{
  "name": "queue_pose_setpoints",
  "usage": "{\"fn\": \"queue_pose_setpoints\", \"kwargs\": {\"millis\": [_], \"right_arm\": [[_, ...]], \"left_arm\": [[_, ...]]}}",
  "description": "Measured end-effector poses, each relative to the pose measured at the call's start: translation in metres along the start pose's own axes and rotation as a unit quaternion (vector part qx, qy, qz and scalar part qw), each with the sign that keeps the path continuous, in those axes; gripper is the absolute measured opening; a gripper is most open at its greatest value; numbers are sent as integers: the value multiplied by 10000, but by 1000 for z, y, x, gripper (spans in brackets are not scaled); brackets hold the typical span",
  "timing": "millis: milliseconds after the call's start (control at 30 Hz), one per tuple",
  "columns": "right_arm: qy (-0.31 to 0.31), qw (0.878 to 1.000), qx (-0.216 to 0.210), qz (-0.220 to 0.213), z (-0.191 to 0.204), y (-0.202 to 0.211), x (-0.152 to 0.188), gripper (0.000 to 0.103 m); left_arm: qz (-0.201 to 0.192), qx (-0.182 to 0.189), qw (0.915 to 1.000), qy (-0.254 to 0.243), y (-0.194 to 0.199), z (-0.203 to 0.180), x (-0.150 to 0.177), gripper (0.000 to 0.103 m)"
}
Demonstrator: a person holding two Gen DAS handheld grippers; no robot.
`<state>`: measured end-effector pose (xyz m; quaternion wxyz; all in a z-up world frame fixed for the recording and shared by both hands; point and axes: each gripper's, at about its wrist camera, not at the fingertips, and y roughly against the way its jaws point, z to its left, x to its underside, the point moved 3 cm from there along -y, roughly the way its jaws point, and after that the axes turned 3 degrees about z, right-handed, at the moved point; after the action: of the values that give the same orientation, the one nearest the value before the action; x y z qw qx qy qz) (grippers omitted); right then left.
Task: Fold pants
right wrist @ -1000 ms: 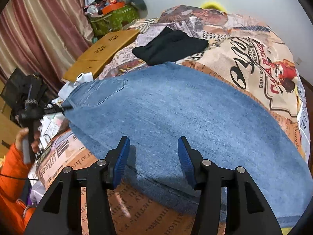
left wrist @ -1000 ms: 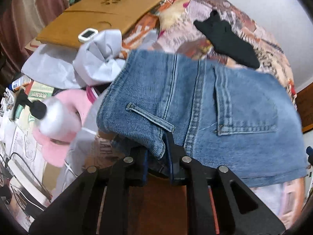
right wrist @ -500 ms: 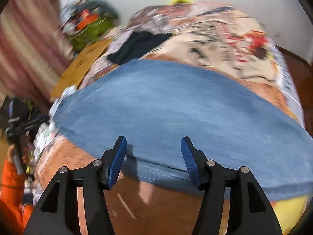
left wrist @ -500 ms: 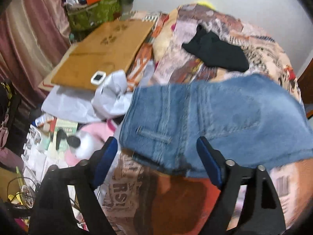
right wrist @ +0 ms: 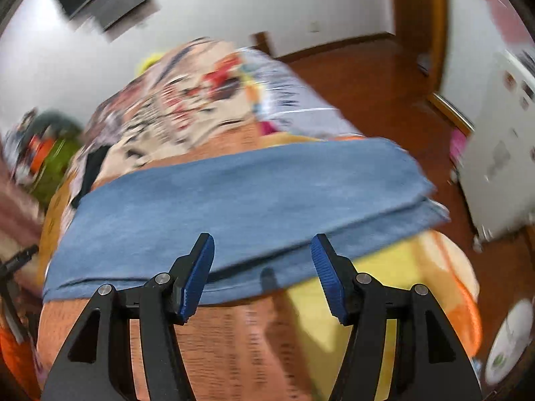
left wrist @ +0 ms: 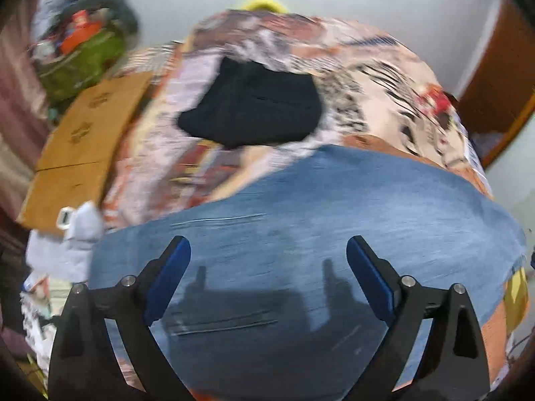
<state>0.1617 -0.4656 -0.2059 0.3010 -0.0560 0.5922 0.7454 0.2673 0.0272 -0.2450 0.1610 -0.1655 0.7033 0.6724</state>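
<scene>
The blue denim pants point(left wrist: 334, 220) lie folded flat across the patterned bedspread point(left wrist: 384, 77). In the left wrist view my left gripper point(left wrist: 267, 267) is wide open and empty above the near part of the denim. In the right wrist view the pants point(right wrist: 234, 193) show as a stacked band, with layered edges at the right end. My right gripper point(right wrist: 262, 270) is open and empty over the pants' near edge. Both views are blurred by motion.
A black garment point(left wrist: 254, 107) lies on the bed beyond the jeans. A cardboard sheet point(left wrist: 83, 133) and a green bag with clutter point(left wrist: 80, 53) are at the left. Wooden floor point(right wrist: 384, 83) and a white cabinet point(right wrist: 501, 140) lie to the right of the bed.
My left gripper let go of the jeans' waistband, opened wide and swung right over the denim. My right gripper stayed open and turned right toward the pants' far end.
</scene>
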Motion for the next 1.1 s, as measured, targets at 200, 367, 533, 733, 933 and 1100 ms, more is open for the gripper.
{"fn": "queue_pose_setpoints", "kwargs": {"millis": [200, 367, 533, 733, 933, 1100], "right_arm": [[-691, 9974, 215, -44, -50, -8, -8, 57], [-1114, 9937, 111, -81, -74, -26, -17, 57], [-1380, 9901, 56, -232, -85, -46, -29, 55], [-1406, 9890, 253, -384, -94, -49, -38, 6], [-884, 9921, 584, -677, -85, -15, -36, 4], [-994, 9917, 745, -330, -98, -31, -24, 5]], "left_arm": [[326, 280, 9970, -637, -30, -65, -11, 95], [462, 406, 9924, -1070, -43, -103, -16, 95], [578, 553, 9874, -1364, -49, -129, -20, 96], [563, 547, 9815, -1749, -48, -154, -17, 96], [536, 542, 9803, -1823, -48, -161, -15, 97], [548, 568, 9814, -1752, -48, -159, -14, 98]]}}
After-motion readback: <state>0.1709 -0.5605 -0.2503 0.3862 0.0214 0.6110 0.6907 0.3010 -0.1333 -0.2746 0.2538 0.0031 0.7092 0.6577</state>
